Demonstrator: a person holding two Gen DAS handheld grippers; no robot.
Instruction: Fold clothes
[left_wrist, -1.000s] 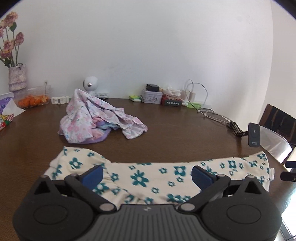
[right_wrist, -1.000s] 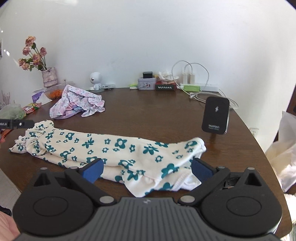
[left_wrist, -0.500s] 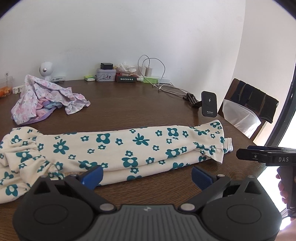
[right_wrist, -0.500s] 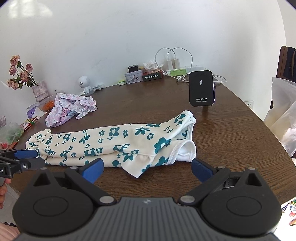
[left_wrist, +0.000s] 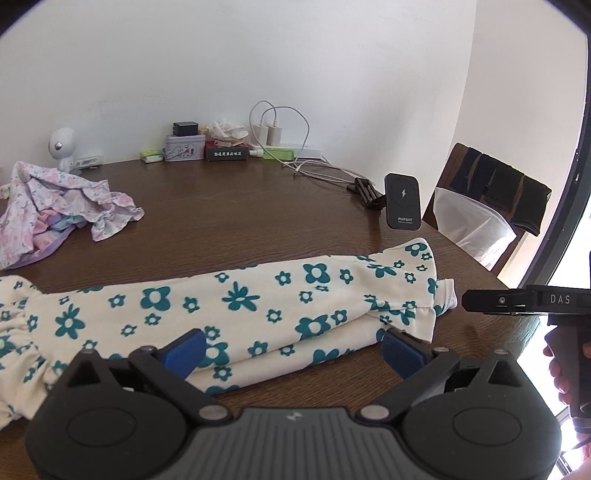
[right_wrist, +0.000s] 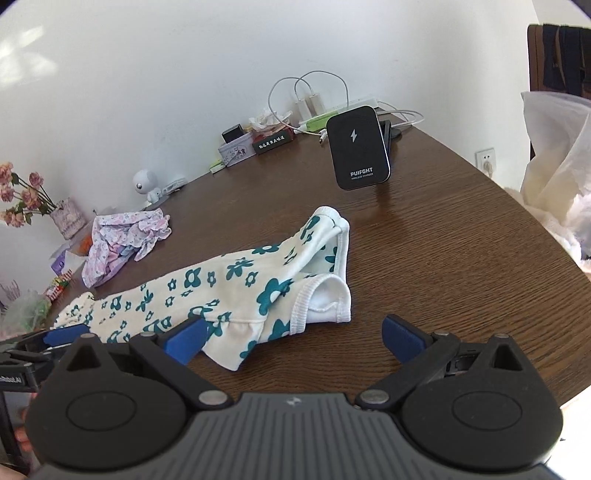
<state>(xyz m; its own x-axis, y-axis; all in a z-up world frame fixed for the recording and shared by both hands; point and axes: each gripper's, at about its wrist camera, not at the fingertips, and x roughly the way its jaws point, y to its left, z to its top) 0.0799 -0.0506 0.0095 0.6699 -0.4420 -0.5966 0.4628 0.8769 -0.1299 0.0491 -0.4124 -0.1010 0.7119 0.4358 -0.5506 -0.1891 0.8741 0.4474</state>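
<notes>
A cream garment with teal flowers (left_wrist: 258, 306) lies folded into a long strip across the brown table (left_wrist: 240, 206); it also shows in the right wrist view (right_wrist: 236, 291). My left gripper (left_wrist: 291, 350) is open and empty, just in front of the strip's near edge. My right gripper (right_wrist: 295, 338) is open and empty, in front of the strip's right end with its white hem. The right gripper also shows at the right edge of the left wrist view (left_wrist: 517, 301).
A crumpled pink floral garment (left_wrist: 55, 210) lies at the back left. A black wireless charger (right_wrist: 358, 147) stands behind the strip's right end. Boxes, chargers and cables (left_wrist: 288, 147) line the wall. A chair (left_wrist: 491, 206) stands at the right.
Both cameras have swung right and drawn back. The left gripper has moved from over the strip's left part to its near edge. Both grippers stay open; the garment lies still.
</notes>
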